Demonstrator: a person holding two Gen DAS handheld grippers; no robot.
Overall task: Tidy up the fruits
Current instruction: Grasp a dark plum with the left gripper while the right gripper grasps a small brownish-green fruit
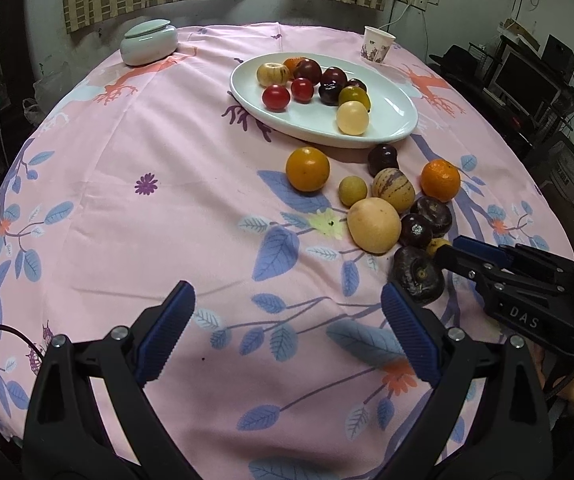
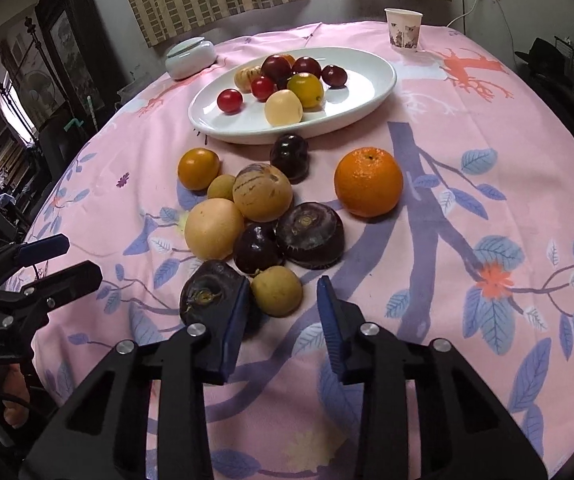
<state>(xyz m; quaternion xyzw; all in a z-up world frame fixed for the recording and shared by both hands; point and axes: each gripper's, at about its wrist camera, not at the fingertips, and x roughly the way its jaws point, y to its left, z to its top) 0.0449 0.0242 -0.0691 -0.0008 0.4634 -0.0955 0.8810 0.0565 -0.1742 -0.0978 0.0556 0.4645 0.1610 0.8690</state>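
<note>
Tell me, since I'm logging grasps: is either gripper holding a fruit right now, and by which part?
Nothing is held. The left gripper is open over bare tablecloth. The right gripper is open, its fingers either side of a small yellow-green fruit without closing on it.

Your left gripper (image 1: 287, 332) hangs wide open over the pink tablecloth (image 1: 159, 224), nothing between its blue pads.

Toward the far edge sits the white plate (image 1: 395, 116) with small fruits in it; loose fruits lie just beside its near rim, among them an orange (image 1: 440, 180). Your right gripper (image 1: 453, 254) reaches in from the right edge, its tips by a dark fruit (image 1: 417, 274). A lidded jar (image 1: 149, 42) and paper cup (image 1: 378, 45) stand at the far corners.
</note>
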